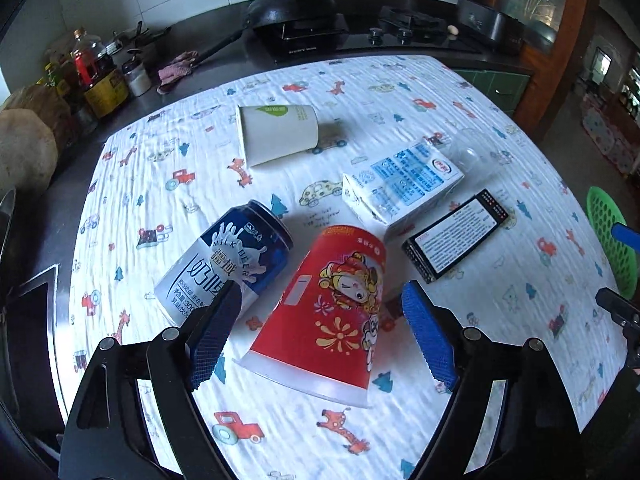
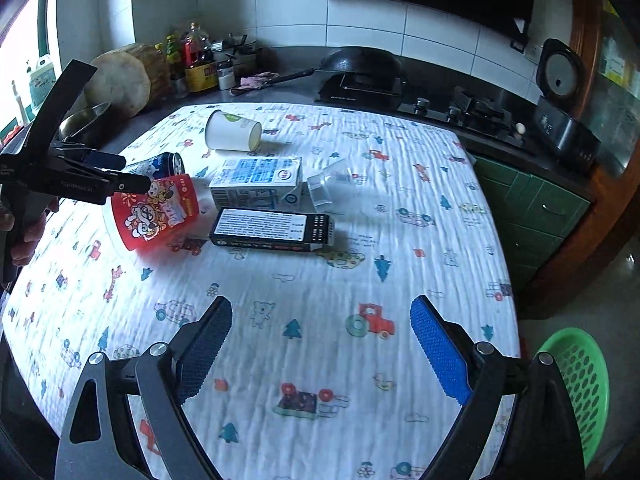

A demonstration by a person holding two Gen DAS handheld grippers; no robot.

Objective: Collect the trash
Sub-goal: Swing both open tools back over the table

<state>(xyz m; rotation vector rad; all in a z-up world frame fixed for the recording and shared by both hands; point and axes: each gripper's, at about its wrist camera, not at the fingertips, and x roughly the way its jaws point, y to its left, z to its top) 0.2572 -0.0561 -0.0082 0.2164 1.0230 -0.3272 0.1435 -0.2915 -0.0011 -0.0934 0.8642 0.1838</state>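
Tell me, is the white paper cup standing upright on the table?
No, the white paper cup lies on its side on the patterned tablecloth, behind the milk carton.

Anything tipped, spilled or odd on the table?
Yes: the red printed paper cup, blue-and-white milk beer can, white paper cup and clear plastic cup all lie on their sides. No spill visible.

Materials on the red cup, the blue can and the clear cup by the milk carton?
Red cup: looks like printed paper, matte, with a white rolled rim.
Blue can: probably aluminium, glossy print, dark pressed end rim.
Clear cup: likely thin transparent plastic, since the cloth pattern shows through it.
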